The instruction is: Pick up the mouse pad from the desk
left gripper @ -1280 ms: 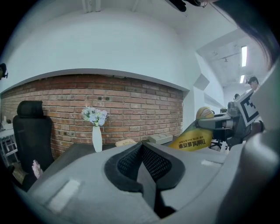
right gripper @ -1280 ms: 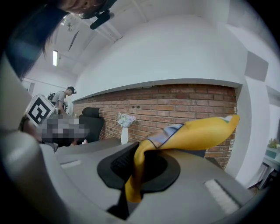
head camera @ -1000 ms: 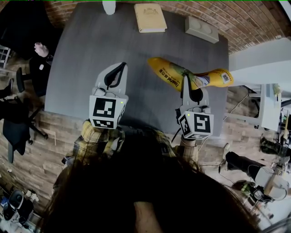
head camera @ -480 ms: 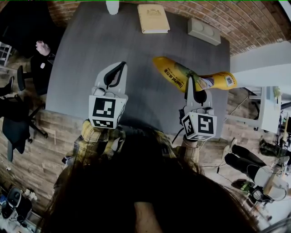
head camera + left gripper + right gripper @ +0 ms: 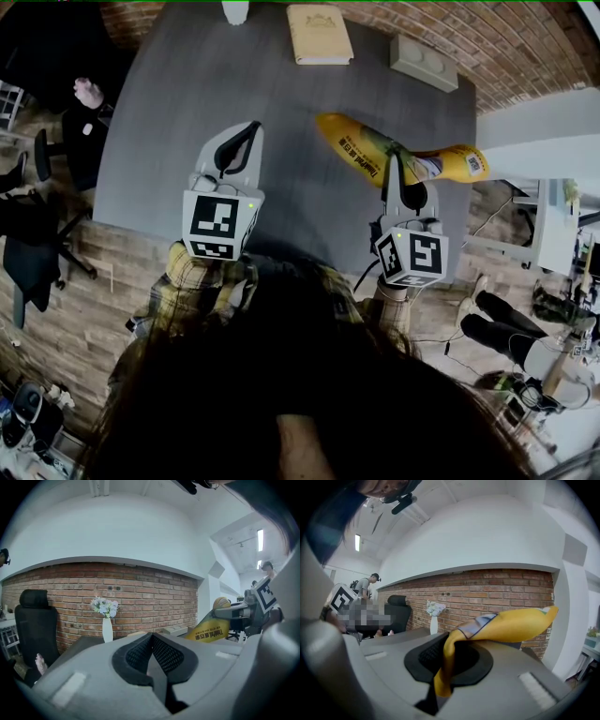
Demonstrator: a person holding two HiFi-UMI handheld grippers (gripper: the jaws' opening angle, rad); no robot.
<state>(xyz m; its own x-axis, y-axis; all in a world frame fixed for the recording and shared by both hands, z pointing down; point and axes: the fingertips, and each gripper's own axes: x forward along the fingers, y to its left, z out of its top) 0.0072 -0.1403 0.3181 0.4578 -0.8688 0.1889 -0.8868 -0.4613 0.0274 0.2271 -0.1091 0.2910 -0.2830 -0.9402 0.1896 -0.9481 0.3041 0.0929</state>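
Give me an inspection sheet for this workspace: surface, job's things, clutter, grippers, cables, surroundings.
Surface: grey desk, mostly bare.
Job's things: yellow mouse pad, pinched by an edge in the right gripper, held over the desk's right side.
Clutter: beige book, grey box and white vase of flowers along the far edge.
Grippers: right gripper shut on the mouse pad; left gripper shut, empty.
Cables: black cable below the right gripper.
Surroundings: brick wall, black office chair, wooden floor.
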